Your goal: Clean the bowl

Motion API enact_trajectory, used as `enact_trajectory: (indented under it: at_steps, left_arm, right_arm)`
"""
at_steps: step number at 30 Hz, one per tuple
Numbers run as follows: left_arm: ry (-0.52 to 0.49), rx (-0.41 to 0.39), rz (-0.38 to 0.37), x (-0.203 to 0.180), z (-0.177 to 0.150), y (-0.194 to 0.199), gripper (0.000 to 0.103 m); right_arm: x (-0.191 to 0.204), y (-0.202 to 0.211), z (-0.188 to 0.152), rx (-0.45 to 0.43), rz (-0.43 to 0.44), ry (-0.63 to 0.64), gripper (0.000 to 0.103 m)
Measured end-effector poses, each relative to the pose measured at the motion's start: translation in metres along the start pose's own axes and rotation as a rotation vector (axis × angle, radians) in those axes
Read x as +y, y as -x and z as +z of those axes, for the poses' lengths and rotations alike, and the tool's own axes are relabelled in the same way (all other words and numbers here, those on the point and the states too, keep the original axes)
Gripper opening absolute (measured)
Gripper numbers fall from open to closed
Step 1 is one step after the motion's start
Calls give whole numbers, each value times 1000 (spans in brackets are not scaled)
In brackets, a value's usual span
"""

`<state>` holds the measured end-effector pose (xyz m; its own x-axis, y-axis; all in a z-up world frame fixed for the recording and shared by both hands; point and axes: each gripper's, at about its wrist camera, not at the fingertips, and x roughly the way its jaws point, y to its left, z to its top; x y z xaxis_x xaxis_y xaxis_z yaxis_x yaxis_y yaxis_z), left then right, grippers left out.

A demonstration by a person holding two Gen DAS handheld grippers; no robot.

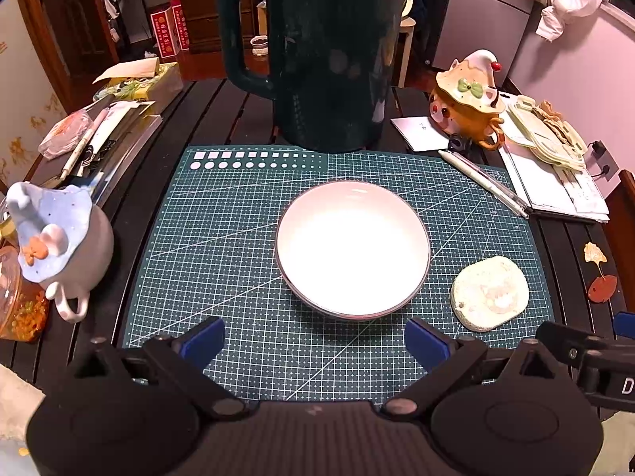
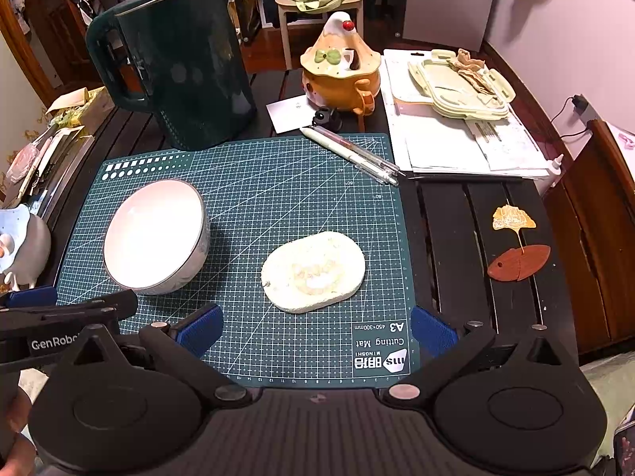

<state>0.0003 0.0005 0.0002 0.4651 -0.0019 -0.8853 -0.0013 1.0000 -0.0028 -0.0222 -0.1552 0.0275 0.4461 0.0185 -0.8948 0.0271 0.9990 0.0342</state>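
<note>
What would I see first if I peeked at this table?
A shiny white bowl sits in the middle of the green cutting mat, with a pale sponge lying to its right. Behind them a big dark green kettle stands at the mat's far edge.

- The bowl [image 1: 352, 249] stands on the cutting mat [image 1: 222, 238], which lies on the slatted table [image 2: 476, 214].
- The sponge [image 2: 313, 271] lies on the mat to the bowl's right, apart from it.
- The kettle [image 1: 325, 51] stands behind the bowl, at the mat's far edge.
- 2 pens [image 2: 353, 154] cross the mat's far right corner.
- A lidded pot [image 2: 339, 75] sits behind the pens; stacked papers [image 2: 456, 146] lie to its right.
- Another lidded pot [image 1: 59, 246] stands left of the mat.
- Each gripper, left [image 1: 315, 341] and right [image 2: 315, 329], hangs with jaws wide over the mat's near edge.
</note>
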Motion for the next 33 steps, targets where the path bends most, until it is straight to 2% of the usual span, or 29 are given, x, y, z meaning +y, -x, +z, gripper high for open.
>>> enact_trajectory:
  at_steps: [33]
  left_arm:
    - [17, 17, 0, 2, 1, -5, 98]
  right_arm:
    - [0, 1, 1, -2, 2, -2, 102]
